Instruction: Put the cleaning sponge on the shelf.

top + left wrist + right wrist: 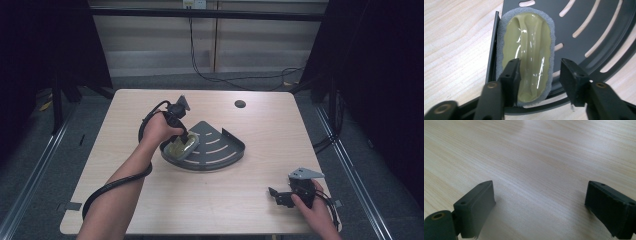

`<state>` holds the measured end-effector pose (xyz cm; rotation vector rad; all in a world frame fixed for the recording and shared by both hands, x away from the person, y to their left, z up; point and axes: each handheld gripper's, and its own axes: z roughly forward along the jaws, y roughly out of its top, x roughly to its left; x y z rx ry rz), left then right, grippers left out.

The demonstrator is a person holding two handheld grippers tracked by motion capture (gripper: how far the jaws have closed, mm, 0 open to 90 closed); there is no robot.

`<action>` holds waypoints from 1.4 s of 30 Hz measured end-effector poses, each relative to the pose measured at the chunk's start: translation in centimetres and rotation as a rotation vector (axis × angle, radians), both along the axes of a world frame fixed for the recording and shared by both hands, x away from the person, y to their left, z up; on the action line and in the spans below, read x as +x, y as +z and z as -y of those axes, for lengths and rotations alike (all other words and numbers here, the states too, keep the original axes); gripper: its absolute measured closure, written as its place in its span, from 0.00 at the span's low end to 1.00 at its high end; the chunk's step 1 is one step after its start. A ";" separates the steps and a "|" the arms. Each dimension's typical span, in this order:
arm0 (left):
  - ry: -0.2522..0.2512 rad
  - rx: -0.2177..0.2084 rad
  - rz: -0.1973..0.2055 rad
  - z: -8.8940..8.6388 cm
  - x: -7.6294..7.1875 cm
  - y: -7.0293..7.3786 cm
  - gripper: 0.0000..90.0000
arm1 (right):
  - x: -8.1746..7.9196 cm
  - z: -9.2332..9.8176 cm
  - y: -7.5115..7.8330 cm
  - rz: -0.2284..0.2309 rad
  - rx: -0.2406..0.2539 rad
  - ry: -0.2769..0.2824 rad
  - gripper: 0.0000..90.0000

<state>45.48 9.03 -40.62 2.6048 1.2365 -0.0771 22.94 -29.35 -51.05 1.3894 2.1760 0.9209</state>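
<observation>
At the near right corner of the wooden table (150,210), the person's right hand (314,210) holds the right gripper (280,196) low over the bare wood, its grey three-cornered plate on top. In the right gripper view its two black jaws stand spread wide apart with nothing between them, only the pale grain of the table beneath.

Near the left edge, the left forearm (112,192) reaches in from the bottom, with a thick black cable (107,187) looping beside it and over the table's near left part.

Toward the middle of the table, the left hand (159,129) tilts the left gripper (186,141) down into the left end of a dark grey fan-shaped tray (227,150) with curved slots in its floor and a low rim. In that end lies an oval sponge (181,147): a grey foam border around a glossy olive-green centre with a raised ridge along its length. In the left gripper view the jaws are open around the near end of the sponge (529,52); the left jaw lies over its green face while the right jaw stands just off its right edge, above the tray (599,30) floor. The sponge rests against the tray's straight left wall.

Farther off, a small dark round hole (240,104) sits in the table's far right part. Beyond the table, black cords hang down a pale wall.
</observation>
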 end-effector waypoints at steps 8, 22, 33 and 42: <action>0.011 0.003 0.006 0.1 -0.3 1.2 0.49 | 0.0 0.0 0.0 0.002 -0.002 0.001 0.09; 0.036 -0.028 0.004 -1.3 -1.6 2.6 0.40 | 0.0 0.0 0.0 0.001 -0.001 0.001 0.09; 0.071 -0.043 0.003 -3.9 -2.9 3.2 0.37 | 0.0 0.0 0.0 0.002 0.001 -0.002 0.10; 0.086 -0.054 0.003 -5.6 -4.0 3.1 0.36 | 0.0 0.0 0.0 0.000 0.001 -0.003 0.09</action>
